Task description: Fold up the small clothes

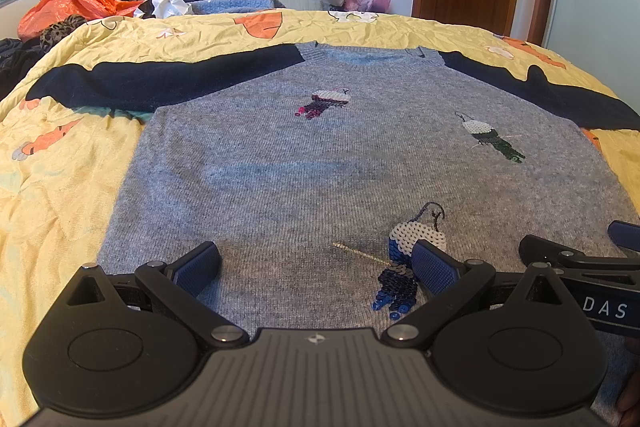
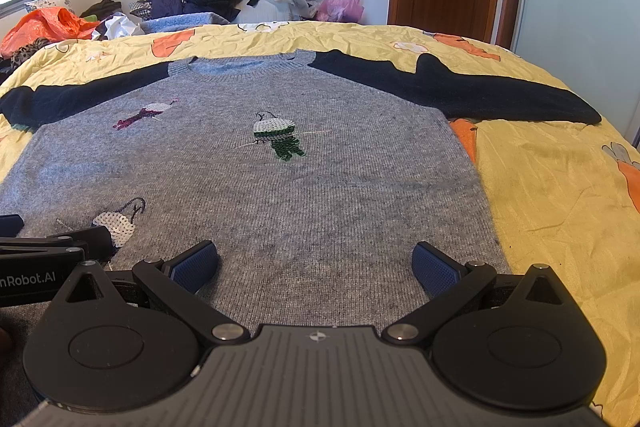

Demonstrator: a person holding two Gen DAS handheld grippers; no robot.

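Grey sweater point(image 1: 320, 155) lies flat on the bed point(image 1: 60, 155), face up, collar far, hem nearest both tools, dark sleeves spread sideways. Left tool point(image 1: 316, 267) and right tool point(image 2: 316, 267) hover side by side over the hem, jaws wide, holding nothing.

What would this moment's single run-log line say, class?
stage: pre-fold | sweater: flat on bedspread, sleeves spread | left tongs: open, empty, over hem | right tongs: open, empty, over hem
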